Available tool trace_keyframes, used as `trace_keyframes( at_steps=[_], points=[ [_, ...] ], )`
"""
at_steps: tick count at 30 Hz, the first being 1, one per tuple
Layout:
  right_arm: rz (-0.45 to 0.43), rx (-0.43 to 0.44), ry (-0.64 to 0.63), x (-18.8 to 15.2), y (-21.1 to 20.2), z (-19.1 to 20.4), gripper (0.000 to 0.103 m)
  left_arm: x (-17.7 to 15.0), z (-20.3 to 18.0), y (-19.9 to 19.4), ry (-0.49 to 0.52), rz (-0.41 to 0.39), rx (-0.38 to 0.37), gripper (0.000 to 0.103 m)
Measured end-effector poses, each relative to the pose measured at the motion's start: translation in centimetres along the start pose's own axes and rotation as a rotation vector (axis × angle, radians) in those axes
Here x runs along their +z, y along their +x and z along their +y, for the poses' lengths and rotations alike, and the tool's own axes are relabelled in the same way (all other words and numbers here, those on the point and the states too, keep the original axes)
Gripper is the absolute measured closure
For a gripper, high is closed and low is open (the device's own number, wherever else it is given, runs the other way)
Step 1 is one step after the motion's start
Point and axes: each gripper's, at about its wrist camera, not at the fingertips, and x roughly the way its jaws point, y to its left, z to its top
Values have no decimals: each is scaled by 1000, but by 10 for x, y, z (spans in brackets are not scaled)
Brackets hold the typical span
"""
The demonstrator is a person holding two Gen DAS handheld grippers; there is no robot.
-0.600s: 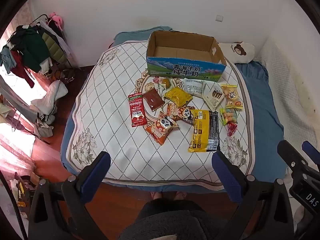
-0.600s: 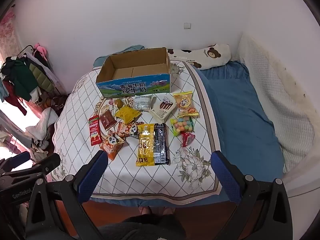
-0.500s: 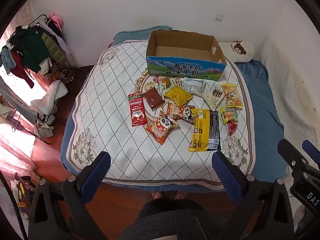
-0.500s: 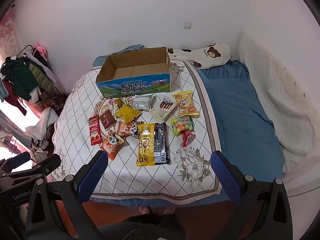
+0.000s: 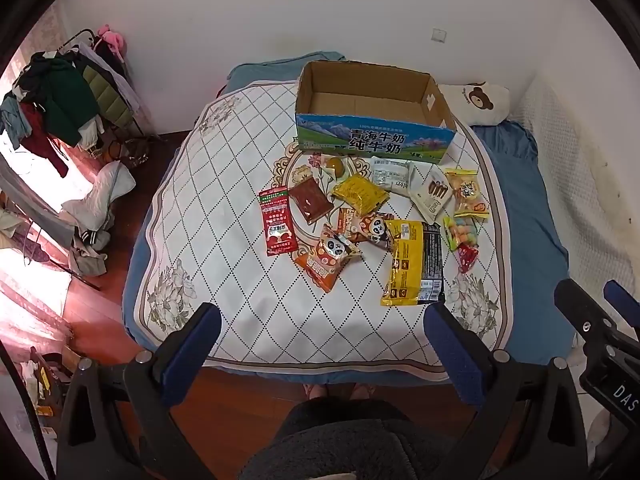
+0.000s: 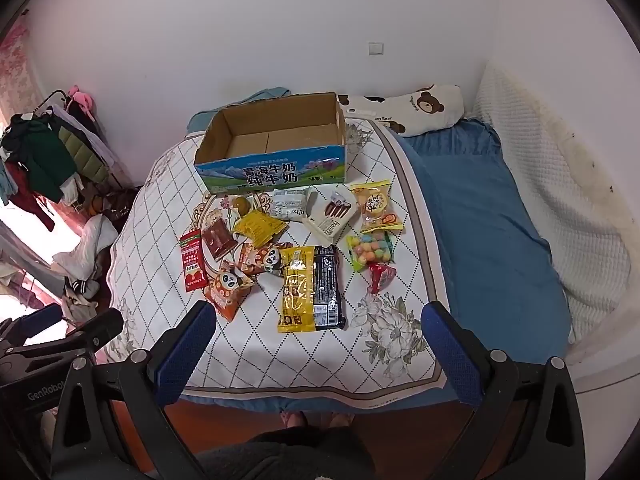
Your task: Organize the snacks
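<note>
Several snack packets lie on a white diamond-pattern cloth (image 5: 224, 216) on the bed: a red packet (image 5: 277, 222), a yellow packet (image 5: 360, 193), panda packets (image 5: 330, 258), a large yellow-and-black pack (image 5: 416, 262) and a bag of coloured balls (image 5: 462, 232). An empty open cardboard milk box (image 5: 372, 116) stands behind them; it also shows in the right wrist view (image 6: 276, 148). My left gripper (image 5: 320, 352) is open and empty, above the bed's near edge. My right gripper (image 6: 316, 344) is open and empty, likewise short of the snacks.
A blue sheet (image 6: 480, 220) covers the bed's right side, with a bear pillow (image 6: 420, 108) at the head. A clothes rack (image 5: 60, 96) and piled laundry stand on the wooden floor at left. White walls bound the far and right sides.
Both views have shifted very slightly; the snacks and box have not moved and both grippers stay open.
</note>
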Motion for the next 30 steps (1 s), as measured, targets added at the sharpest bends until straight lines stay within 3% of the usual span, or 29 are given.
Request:
trace_keyframes(
  at_steps=[30],
  points=[
    [12,0,-8,4,2,1,0,9,6,-1,11,-8,11,0]
  ],
)
